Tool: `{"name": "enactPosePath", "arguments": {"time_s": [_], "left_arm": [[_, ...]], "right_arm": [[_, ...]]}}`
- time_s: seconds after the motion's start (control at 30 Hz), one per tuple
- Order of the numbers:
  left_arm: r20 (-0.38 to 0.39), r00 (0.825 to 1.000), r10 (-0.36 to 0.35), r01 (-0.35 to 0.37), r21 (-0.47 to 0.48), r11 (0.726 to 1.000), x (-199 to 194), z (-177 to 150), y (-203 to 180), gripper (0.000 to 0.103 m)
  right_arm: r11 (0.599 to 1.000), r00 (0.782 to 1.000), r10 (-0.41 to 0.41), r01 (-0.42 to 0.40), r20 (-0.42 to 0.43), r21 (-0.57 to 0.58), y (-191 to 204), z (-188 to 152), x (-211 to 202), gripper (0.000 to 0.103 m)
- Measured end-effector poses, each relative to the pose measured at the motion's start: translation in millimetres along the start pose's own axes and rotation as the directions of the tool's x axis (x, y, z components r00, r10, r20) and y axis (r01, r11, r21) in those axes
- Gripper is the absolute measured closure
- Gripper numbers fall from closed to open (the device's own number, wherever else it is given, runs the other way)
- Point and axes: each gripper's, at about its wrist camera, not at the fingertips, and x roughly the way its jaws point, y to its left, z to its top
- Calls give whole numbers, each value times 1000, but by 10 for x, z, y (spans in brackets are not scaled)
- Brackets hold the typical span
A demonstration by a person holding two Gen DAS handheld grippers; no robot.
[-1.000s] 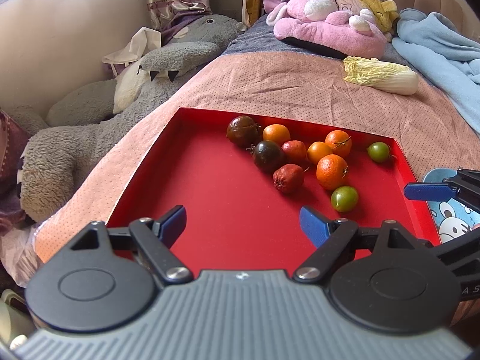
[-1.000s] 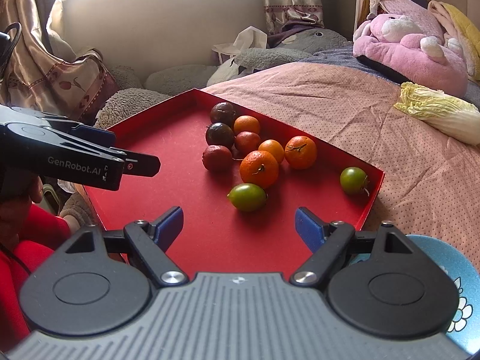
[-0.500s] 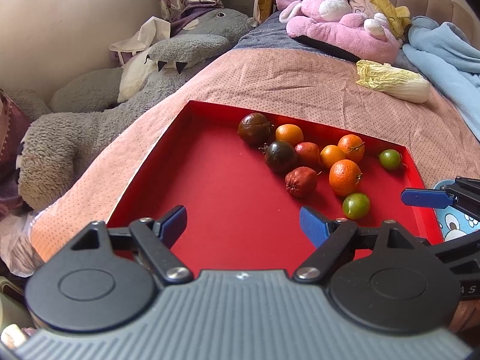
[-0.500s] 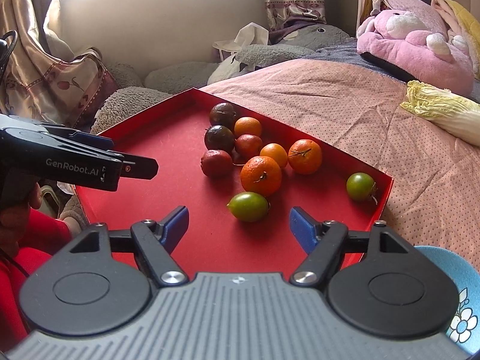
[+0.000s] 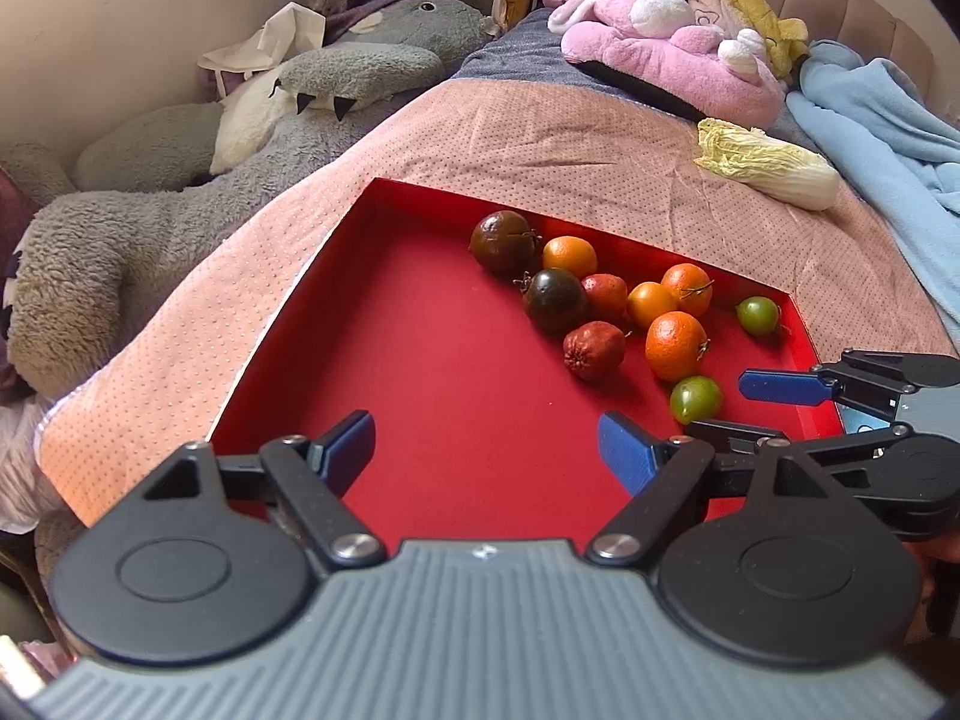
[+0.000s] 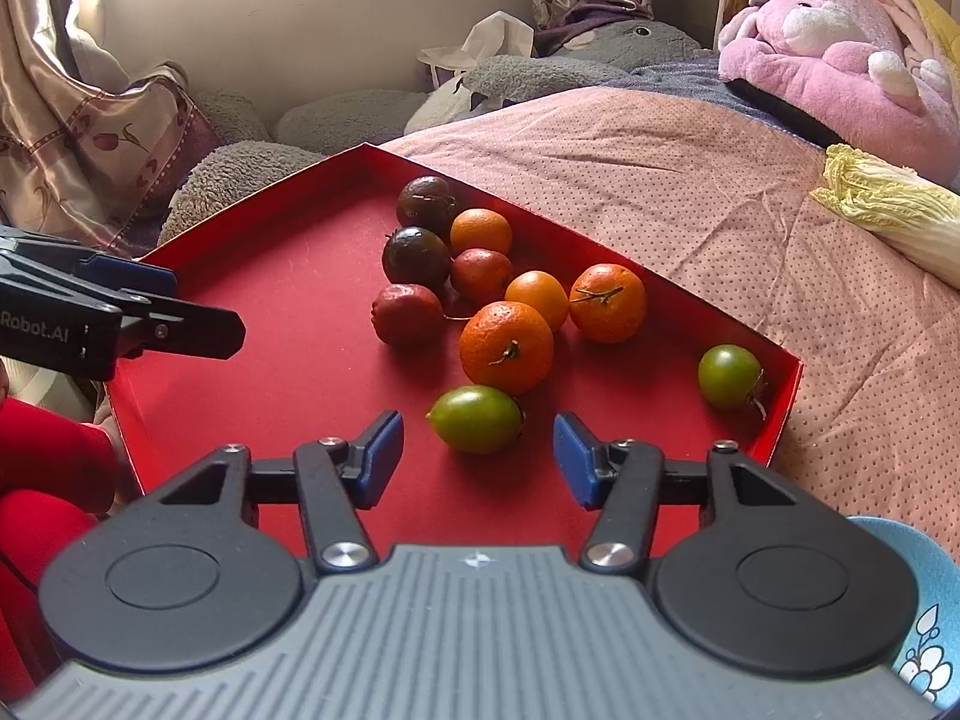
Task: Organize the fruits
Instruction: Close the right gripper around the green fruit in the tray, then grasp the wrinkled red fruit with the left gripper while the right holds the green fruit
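Bed [image 5: 540, 138] under a pink dotted cover fills both views; blue blanket [image 5: 888, 120] at 2 o'clock in the left wrist view. Grey plush [image 5: 180, 222] lies along the bed's edge at 10 o'clock, pink plush [image 5: 666, 54] at 1 o'clock, cabbage [image 5: 774, 165] just below it on the cover.

Tray [image 5: 420, 372], red and shallow, sits on the bed. All fruit is grouped in its 1–3 o'clock part in the left wrist view; the rest of the floor is bare.

Left gripper [image 5: 486, 447]: jaws wide apart over bare tray floor, nothing between them. In the right wrist view it enters at 9 o'clock [image 6: 198, 324].

Right gripper [image 6: 477, 456]: jaws closing, the near green fruit [image 6: 477, 419] between them; pads are close on either side, but a gap shows on each, so no grip yet.

Fruit, right wrist view:
- large orange [image 6: 506, 347], touching the near green fruit at its 12 o'clock.
- second orange [image 6: 607, 302], at 1 o'clock of the first, by the tray wall.
- two dark tomatoes [image 6: 417, 257], [image 6: 427, 201], at the far end of the cluster.
- two smaller oranges [image 6: 537, 299], [image 6: 481, 231].
- two red fruits [image 6: 408, 313], [image 6: 481, 276].
- second green fruit [image 6: 729, 376], apart from the cluster, in the tray corner at 3 o'clock.

Blue plate [image 6: 924, 600] edge shows at 4 o'clock, off the tray.
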Motion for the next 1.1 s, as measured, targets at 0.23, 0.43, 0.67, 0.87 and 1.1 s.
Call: {"name": "enactPosePath", "arguments": {"time_s": [0.23,0.43,0.67,0.87,1.1], "left_arm": [[11,1000,10,-8,-161,987,-108,9,252,21],[9,1000,6,-5,-113,994,-44,25,134,21],[0,1000,-7,7,33,999,156,72,-212,21],[-12,1000,-24,25,95,995,321,134,-430,21],[-13,1000,8,-6,186,983,535,213,-666,26]], "right_arm": [[999,999,-12,10,-49,-42,55,65,173,41],[999,998,-17,13,-65,-47,46,103,264,45],[998,999,-14,12,-51,-55,51,78,240,59],[999,999,-4,3,-41,-38,9,-6,154,60],[1000,999,2,-3,-54,-31,19,-171,-17,60]]}}
